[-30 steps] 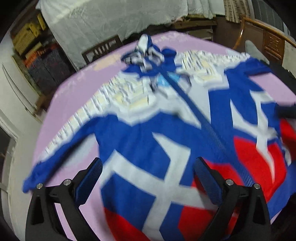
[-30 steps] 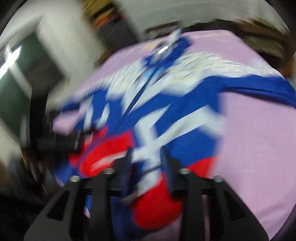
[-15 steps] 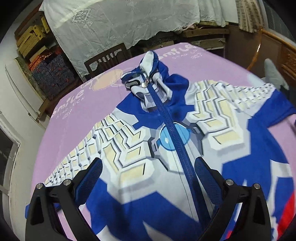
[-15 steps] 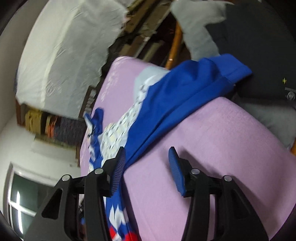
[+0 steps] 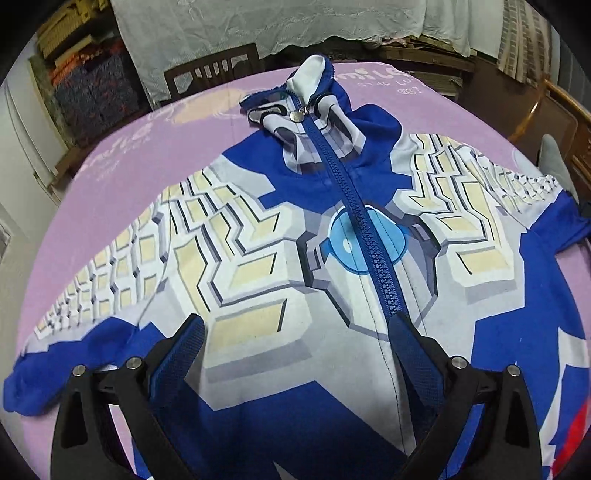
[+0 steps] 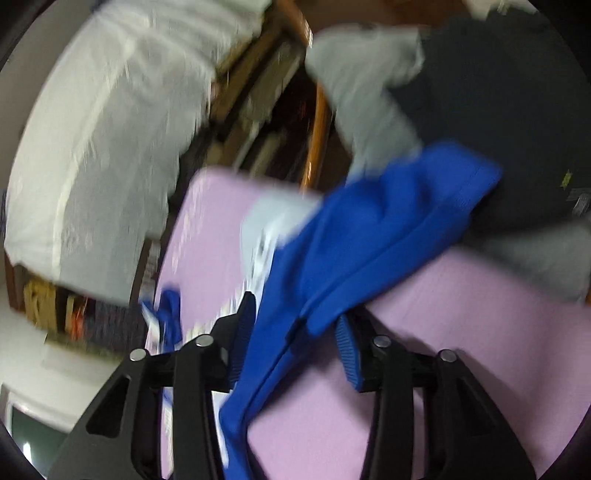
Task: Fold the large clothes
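Observation:
A zipped blue, white and red hooded jacket (image 5: 258,258) lies flat, front up, on a pink cloth-covered table (image 5: 122,184), its hood (image 5: 314,96) at the far end. My left gripper (image 5: 295,321) hovers open over the chest, left of the zipper (image 5: 365,236), holding nothing. In the blurred right wrist view, the jacket's blue sleeve (image 6: 388,221) runs toward the table edge and passes between the fingers of my right gripper (image 6: 295,308). Its jaws are closing around the sleeve; the right pad (image 6: 347,350) still stands a little off the fabric.
A wooden chair (image 5: 214,70) and a white-draped piece of furniture (image 5: 258,22) stand beyond the table's far edge. Stacked boxes (image 5: 92,85) sit at the far left. Dark and grey clothes (image 6: 517,110) lie past the table edge by the sleeve cuff.
The left gripper has travelled from the jacket's red and blue lower part up to the chest. The right gripper has rolled and swung from the hem to the right sleeve, which now lies between its fingers.

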Motion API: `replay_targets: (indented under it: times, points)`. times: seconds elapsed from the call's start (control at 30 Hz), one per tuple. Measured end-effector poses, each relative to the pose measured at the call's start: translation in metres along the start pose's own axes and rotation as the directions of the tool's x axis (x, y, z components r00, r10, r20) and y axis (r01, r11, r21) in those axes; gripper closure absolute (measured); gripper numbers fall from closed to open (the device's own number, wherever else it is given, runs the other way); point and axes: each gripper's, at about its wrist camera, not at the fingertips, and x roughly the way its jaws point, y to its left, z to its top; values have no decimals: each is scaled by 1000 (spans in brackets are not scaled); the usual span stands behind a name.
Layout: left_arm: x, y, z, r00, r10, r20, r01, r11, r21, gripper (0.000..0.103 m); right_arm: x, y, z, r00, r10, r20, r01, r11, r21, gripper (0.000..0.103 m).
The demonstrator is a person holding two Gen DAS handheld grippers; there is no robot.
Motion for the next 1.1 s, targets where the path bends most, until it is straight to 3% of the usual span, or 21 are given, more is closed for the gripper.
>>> replay_targets:
  times: [0.23,0.33,0.4,0.43,0.47,0.57,0.63,0.7,0.9,1.1]
  points:
    - [4,8,-1,998,-60,-16,59,997,-54,3,9,-34,29,999,-38,29,34,993,115,66]
    - [4,8,0,998,-62,-16,61,997,-53,3,14,-46,36,999,-44,17,42,991,126,80]
    - [0,7,-1,999,-49,-11,49,998,-36,3,17,-53,38,1000,-29,12,27,990,136,95]
    - [-3,7,0,1000,-32,2,32,999,-28,3,18,-55,40,1000,-19,17,17,991,130,98]
    - [-10,9,1,999,35,35,-34,999,-24,3,18,-54,41,1000,-14,22,11,993,117,99]
    - [-26,18,5,972,194,129,-191,981,-36,3,6,-31,39,997,-17,70,17,1000,-3,100]
    - [-28,28,8,965,227,130,-220,973,-71,3,-5,-5,36,994,-4,110,15,994,-106,100]
    - [-26,38,9,969,224,103,-214,972,-100,3,-14,21,27,991,14,130,12,980,-198,100]
    - [-24,62,10,975,216,50,-204,962,-180,3,-24,111,-27,988,83,127,-11,875,-485,100]
    - [-27,83,9,986,163,27,-151,955,-257,3,3,180,-123,995,97,-27,-88,710,-699,100]
